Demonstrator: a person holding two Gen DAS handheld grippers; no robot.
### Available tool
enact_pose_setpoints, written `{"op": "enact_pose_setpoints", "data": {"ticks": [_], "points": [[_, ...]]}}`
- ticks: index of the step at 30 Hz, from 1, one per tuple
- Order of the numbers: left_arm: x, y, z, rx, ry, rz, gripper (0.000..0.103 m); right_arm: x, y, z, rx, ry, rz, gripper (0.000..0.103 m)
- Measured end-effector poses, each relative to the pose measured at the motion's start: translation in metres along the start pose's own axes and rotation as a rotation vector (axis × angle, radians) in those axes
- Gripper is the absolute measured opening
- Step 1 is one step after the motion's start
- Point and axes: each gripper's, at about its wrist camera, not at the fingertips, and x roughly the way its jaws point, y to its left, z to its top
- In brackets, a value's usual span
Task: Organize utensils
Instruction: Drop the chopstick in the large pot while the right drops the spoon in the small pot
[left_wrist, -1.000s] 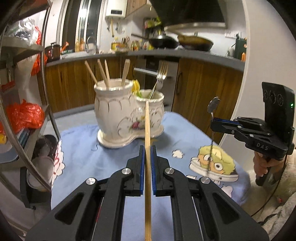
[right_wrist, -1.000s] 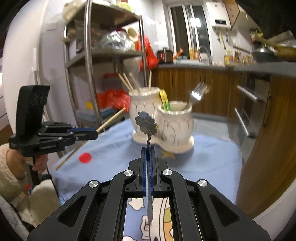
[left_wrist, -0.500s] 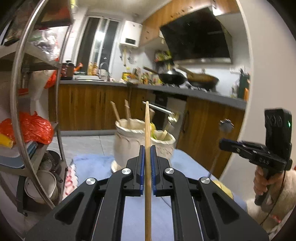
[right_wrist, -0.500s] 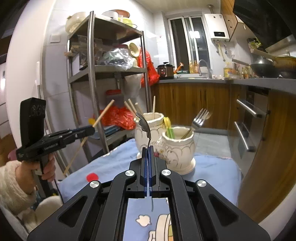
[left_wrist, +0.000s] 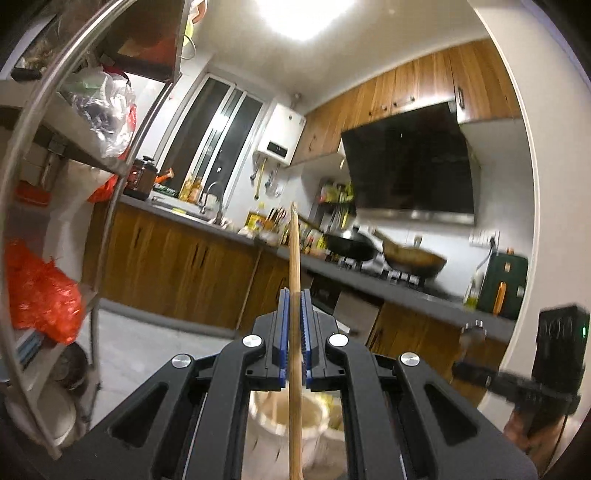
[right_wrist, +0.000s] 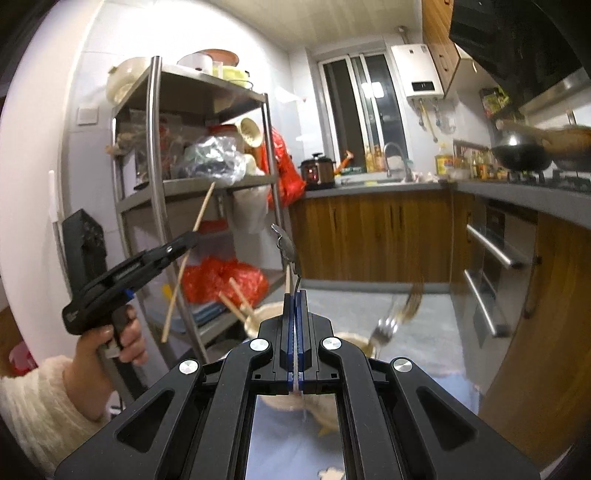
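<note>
The left gripper is clamped tight on a wooden chopstick, and the right gripper is clamped tight on a thin metal spoon. Each stick-like thing is pinched at just one spot, so it could be tipped, slid or knocked loose against a rim. The white holder is seen low in the middle of each frame, under the held tips.
</note>
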Motion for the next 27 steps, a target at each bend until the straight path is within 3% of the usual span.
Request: {"op": "enact_pose_setpoints", "data": {"ticks": [8, 15, 27], "points": [[0.052, -0.020, 0.011, 0.073, -0.042, -0.011, 0.006, 0.023, -0.018, 0.015, 0.022, -0.061, -0.018, 0.002], [0.087, -0.011, 0.003, 0.082, -0.007, -0.012, 0.006, 0.046, -0.030, 0.013, 0.046, -0.085, -0.044, 0.002], [0.082, -0.008, 0.001, 0.090, 0.006, -0.043, 0.006, 0.082, -0.042, -0.009, 0.082, -0.019, -0.039, 0.002]]}}
